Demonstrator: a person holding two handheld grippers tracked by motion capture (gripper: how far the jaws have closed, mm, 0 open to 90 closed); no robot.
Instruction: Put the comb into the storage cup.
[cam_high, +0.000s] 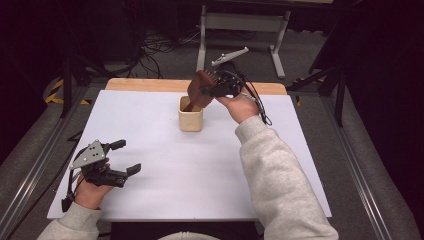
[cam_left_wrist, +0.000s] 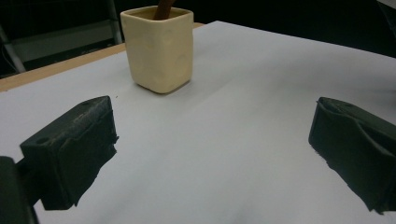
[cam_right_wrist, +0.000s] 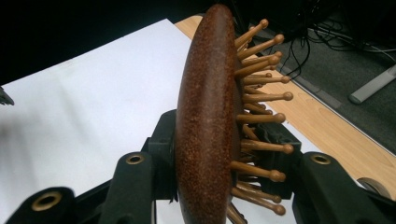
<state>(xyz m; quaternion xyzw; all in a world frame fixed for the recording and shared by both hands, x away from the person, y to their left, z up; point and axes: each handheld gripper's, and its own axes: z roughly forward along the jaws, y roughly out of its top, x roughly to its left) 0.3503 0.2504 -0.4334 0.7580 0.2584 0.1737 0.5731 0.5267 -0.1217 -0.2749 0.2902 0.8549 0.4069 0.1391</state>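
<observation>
A brown wooden hairbrush (cam_high: 200, 87) with peg bristles leans over a cream square cup (cam_high: 190, 120) near the table's back middle, its handle end down inside the cup. My right gripper (cam_high: 212, 90) is shut on the brush head. In the right gripper view the brush (cam_right_wrist: 205, 121) stands edge-on between the jaws, with its back against one and its bristles against the other. My left gripper (cam_high: 127, 157) rests at the front left, open and with nothing in it. In the left gripper view the cup (cam_left_wrist: 161, 49) stands ahead, beyond the spread fingers (cam_left_wrist: 74, 149), and the brush handle (cam_left_wrist: 162, 8) pokes out of it.
A white board (cam_high: 200, 170) covers the table, with a wooden strip (cam_high: 150, 85) showing along its far edge. Behind the table stands a grey metal frame (cam_high: 240, 22), and cables lie on the floor (cam_high: 160, 50). Dark stands flank both sides.
</observation>
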